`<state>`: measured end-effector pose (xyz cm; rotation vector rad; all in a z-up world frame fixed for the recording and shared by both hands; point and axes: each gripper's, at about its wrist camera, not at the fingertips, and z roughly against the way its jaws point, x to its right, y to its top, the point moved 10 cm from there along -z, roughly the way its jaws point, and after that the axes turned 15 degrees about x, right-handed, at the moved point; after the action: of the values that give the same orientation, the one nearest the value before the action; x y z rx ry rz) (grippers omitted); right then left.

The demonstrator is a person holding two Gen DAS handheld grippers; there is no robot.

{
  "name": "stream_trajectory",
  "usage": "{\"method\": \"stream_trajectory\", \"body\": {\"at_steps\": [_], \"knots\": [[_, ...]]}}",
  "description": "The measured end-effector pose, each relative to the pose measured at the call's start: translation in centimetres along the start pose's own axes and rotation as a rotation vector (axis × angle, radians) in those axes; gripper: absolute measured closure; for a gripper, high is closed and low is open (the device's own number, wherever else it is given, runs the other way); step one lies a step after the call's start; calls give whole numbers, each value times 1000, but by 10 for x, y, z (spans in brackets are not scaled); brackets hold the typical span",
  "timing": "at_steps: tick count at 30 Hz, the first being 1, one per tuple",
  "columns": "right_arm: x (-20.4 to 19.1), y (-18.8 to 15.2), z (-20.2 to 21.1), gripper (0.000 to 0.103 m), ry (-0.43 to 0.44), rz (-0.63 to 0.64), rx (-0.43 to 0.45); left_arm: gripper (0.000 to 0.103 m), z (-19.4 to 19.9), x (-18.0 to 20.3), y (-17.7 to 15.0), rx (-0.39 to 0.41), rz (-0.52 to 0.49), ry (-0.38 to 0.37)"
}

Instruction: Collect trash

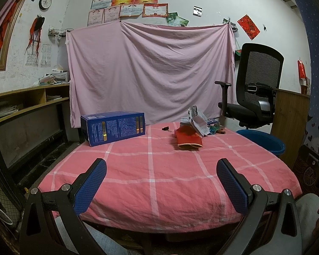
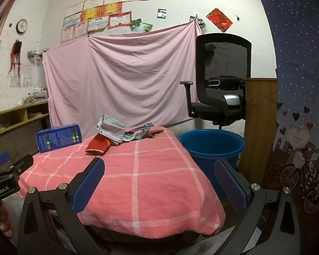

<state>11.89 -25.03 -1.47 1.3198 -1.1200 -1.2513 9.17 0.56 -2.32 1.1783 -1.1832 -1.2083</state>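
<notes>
A pile of trash lies at the far side of the table under a pink checked cloth (image 1: pixel 155 170): a red packet (image 1: pixel 188 138) (image 2: pixel 97 145), a crumpled silver wrapper (image 1: pixel 196 121) (image 2: pixel 111 128) and several small wrappers (image 2: pixel 141 132) behind it. A blue bucket (image 2: pixel 211 146) (image 1: pixel 263 141) stands on the floor at the table's right. My left gripper (image 1: pixel 161 165) is open over the near edge, nothing between its fingers. My right gripper (image 2: pixel 159 164) is also open and empty, hovering by the table's near right corner.
A blue box (image 1: pixel 114 128) (image 2: pixel 58 137) lies at the table's far left, and a small black binder clip (image 1: pixel 165 129) sits near the trash. A black office chair (image 2: pixel 219 78) and a wooden panel (image 2: pixel 259 127) stand behind the bucket. Shelves (image 1: pixel 27 104) run along the left wall.
</notes>
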Motion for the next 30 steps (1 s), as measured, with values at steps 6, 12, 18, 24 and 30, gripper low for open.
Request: {"method": "stream_trajectory", "body": {"at_steps": [6, 12, 18, 24, 30], "knots": [[-1, -1, 1, 0, 2, 2, -5, 2, -2, 0, -2, -9, -4, 1], [-2, 0, 0, 0, 0, -3, -2, 2, -3, 0, -3, -8, -4, 3], [-2, 2, 0, 0, -5, -8, -2, 2, -4, 0, -2, -6, 3, 3], [-1, 3, 0, 0, -4, -9, 0, 2, -4, -1, -4, -6, 7, 11], [0, 4, 0, 0, -4, -16, 5, 2, -4, -3, -4, -1, 7, 12]]}}
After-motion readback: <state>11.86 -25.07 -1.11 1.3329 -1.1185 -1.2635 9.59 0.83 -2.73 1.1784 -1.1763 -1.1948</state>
